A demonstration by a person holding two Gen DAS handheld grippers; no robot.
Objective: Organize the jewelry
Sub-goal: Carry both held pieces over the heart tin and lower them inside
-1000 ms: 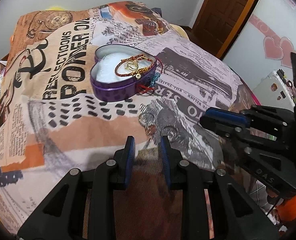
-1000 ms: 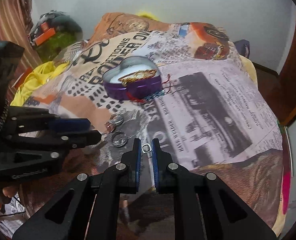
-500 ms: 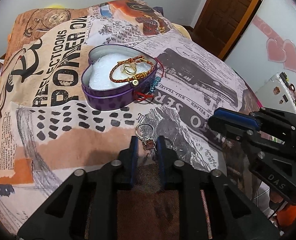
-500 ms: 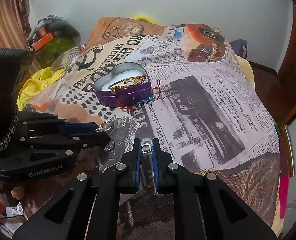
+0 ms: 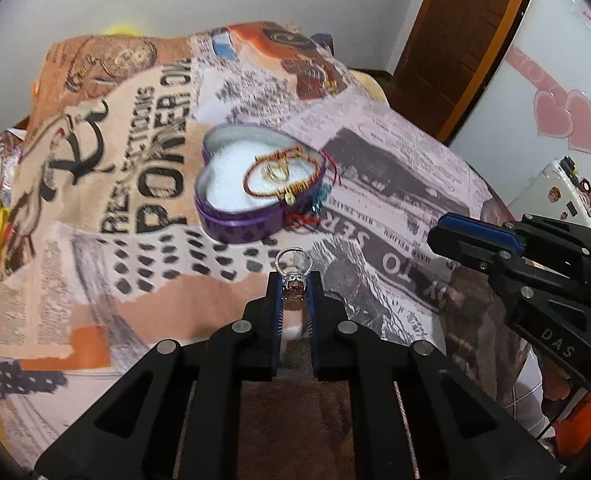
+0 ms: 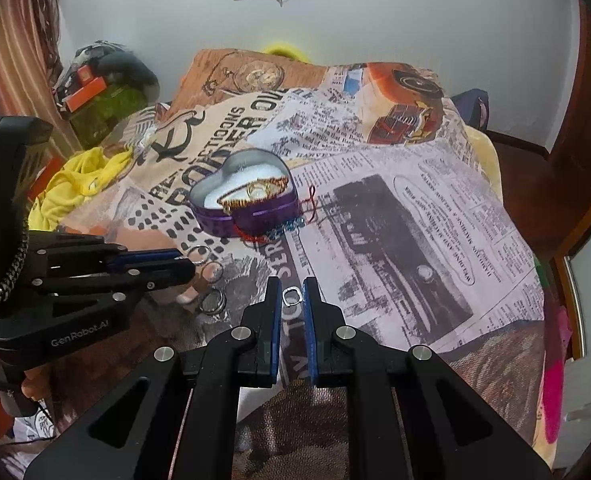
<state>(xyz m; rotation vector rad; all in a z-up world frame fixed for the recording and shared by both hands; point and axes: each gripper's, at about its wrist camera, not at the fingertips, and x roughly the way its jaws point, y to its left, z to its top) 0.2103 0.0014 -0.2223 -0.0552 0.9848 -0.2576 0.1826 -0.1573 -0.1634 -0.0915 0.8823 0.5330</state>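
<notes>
The left gripper [image 5: 294, 294], at the lower centre of the left wrist view, has its jaws drawn nearly together and clamps a silver ring with a pink stone [image 5: 293, 276]; the stone sits between the blue pads and the band stands up above the fingertips. The right gripper [image 6: 293, 296], at the lower centre of the right wrist view, has its jaws narrowly apart and pinches a small silver ring [image 6: 292, 296] between the tips. Both grippers are over a bed covered by a newspaper-print blanket [image 5: 95, 272]. A purple heart-shaped tin [image 5: 255, 188] rests open on the blanket just above the centre of the left wrist view, beyond the left gripper's fingertips. The tin has a white lining and contains a red and gold bracelet [image 5: 279, 176] coiled around a gold ring [image 5: 277, 170]. A red cord [image 6: 311, 204] and a string of blue beads [image 6: 285, 230] lie on the blanket against the near right side of the tin. In the right wrist view, two more silver rings [image 6: 211, 272] lie on the blanket at centre left, just beside the left gripper's tips, and a further one is partly hidden behind those tips. A yellow cloth [image 6: 75, 184] lies at the left edge of the bed, and a wooden door [image 5: 467, 36] stands at the upper right of the left wrist view.
</notes>
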